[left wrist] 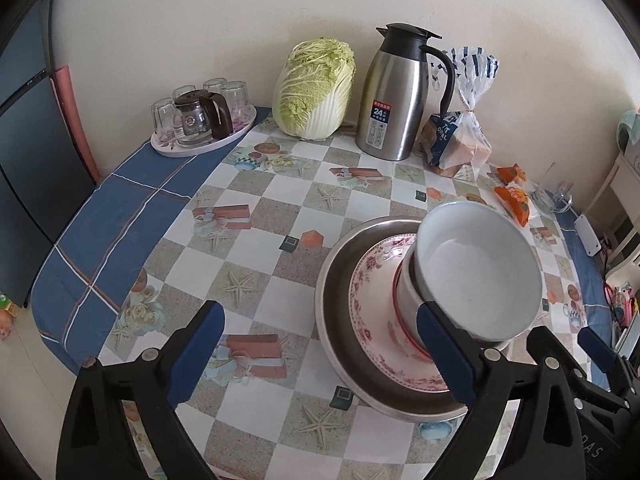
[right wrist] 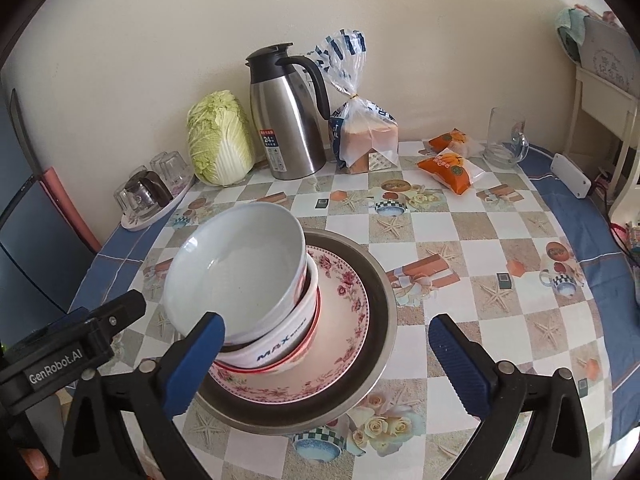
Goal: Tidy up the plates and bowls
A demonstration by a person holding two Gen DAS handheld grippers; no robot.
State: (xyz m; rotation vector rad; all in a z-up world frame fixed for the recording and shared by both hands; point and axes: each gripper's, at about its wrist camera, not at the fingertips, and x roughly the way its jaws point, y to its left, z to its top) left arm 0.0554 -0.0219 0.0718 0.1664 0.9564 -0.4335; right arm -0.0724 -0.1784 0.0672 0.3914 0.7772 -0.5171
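Note:
A stack stands on the table: a steel plate at the bottom, a floral plate on it, then a white bowl with a red rim, and a white bowl nested on top, tilted. My left gripper is open, its right finger close beside the bowls. My right gripper is open, its left finger close beside the bowls. Neither holds anything.
At the back along the wall stand a tray of glasses with a small pot, a cabbage, a steel thermos jug, bagged bread, orange snack packs and a glass mug. The table edge curves at left and right.

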